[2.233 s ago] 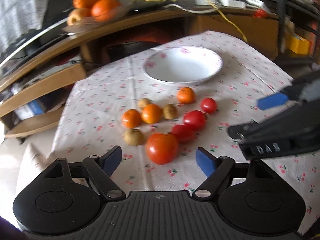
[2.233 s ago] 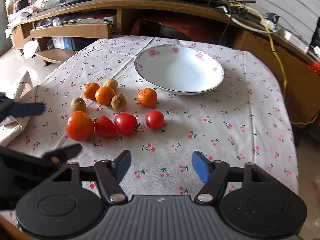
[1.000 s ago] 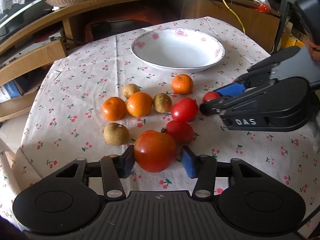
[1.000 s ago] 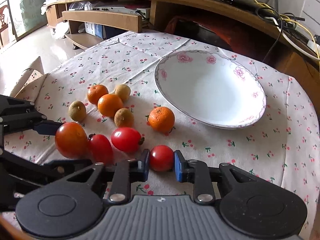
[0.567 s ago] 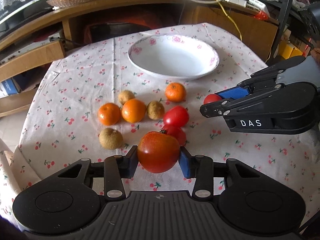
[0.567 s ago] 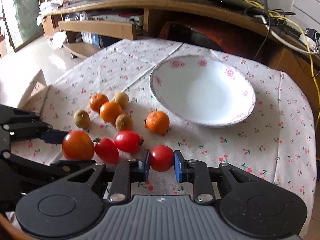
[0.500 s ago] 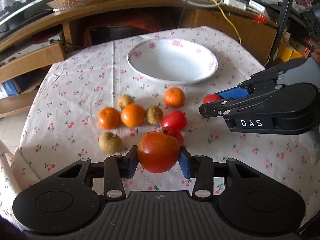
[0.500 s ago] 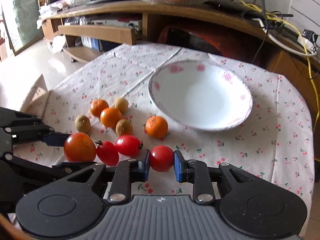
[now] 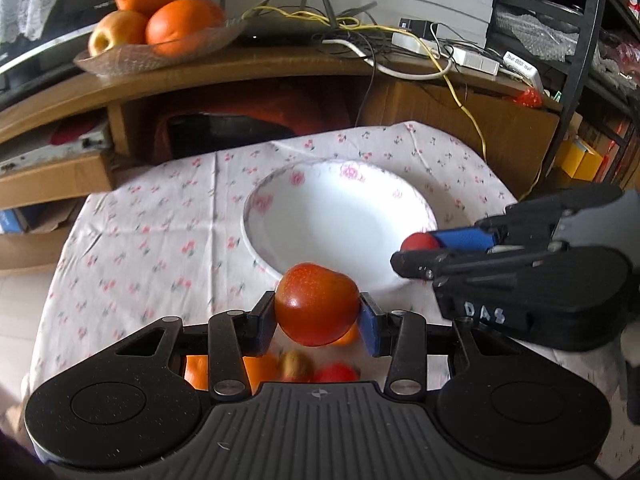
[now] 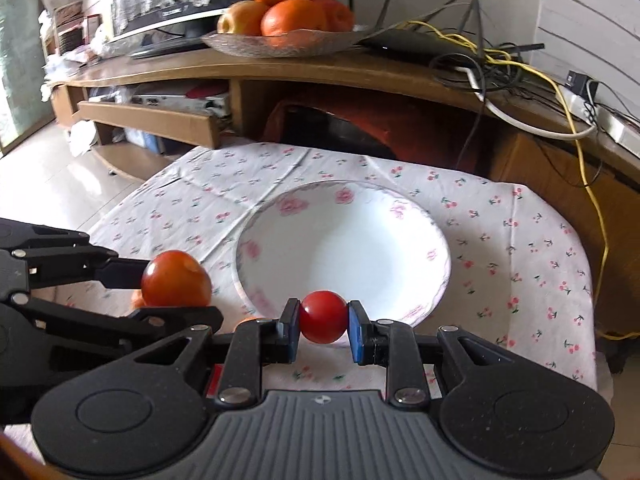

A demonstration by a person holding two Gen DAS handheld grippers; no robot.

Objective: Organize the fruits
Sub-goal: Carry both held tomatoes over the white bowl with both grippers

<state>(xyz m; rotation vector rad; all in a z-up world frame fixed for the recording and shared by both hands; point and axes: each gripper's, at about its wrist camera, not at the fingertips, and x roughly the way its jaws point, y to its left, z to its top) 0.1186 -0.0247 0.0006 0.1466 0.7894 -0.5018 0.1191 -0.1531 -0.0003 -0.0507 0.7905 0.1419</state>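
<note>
Blue pads of the left claw (image 9: 317,322) press on either side of a big red tomato (image 9: 316,304), which fills the gap between them and is carried in the air just short of the near rim of the white bowl (image 9: 340,216). The pads stand fairly wide apart, as wide as the fruit. Below the claw, partly hidden by its body, lie a few fruits on the cloth: two oranges (image 9: 260,368), a small brown fruit (image 9: 295,365) and a red tomato on the cloth (image 9: 336,373), all blurred.

The right claw (image 10: 323,330) is closed to a narrow gap on a small red tomato (image 10: 322,317), held over the near rim of the same bowl. Seen from the left camera, this claw comes in from the right side with the small tomato at its tip beside the bowl's right edge. From the right camera, the left claw and its big tomato sit to the left, beside the bowl's left rim.

The bowl has pink flowers on its rim and nothing in it. It rests on a table under a white cloth with cherry print (image 10: 520,240). Behind stands a wooden shelf (image 10: 280,68) with a glass dish of oranges and apples (image 10: 288,20) and a tangle of cables (image 10: 500,64).
</note>
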